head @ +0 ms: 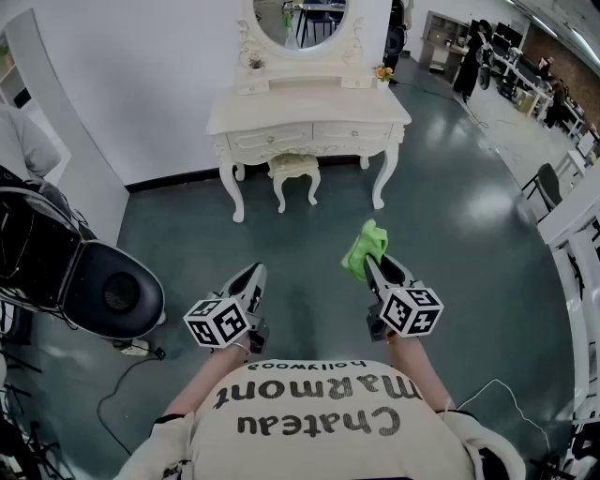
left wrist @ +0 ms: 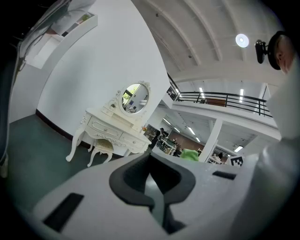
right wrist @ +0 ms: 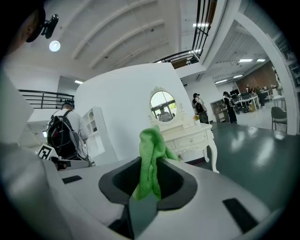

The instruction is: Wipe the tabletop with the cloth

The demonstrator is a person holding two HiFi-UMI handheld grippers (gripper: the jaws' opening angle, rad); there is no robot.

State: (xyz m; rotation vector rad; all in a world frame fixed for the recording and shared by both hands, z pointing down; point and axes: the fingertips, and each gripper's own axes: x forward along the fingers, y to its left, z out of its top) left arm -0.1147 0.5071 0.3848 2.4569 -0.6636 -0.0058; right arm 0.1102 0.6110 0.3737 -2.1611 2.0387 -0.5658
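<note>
At lower centre-right, right hand-held gripper: jaws pinched on a crumpled bright green cloth, which sticks up past the tips.
Left hand-held gripper: lower centre-left, jaws together with nothing between them.
Cloth's place: in the air over the dark grey-green floor, well apart from the ornate cream-white dressing-table bench.
Bench: upper centre, against the white wall, carrying an oval mirror; a matching cream stool stands under it.
</note>
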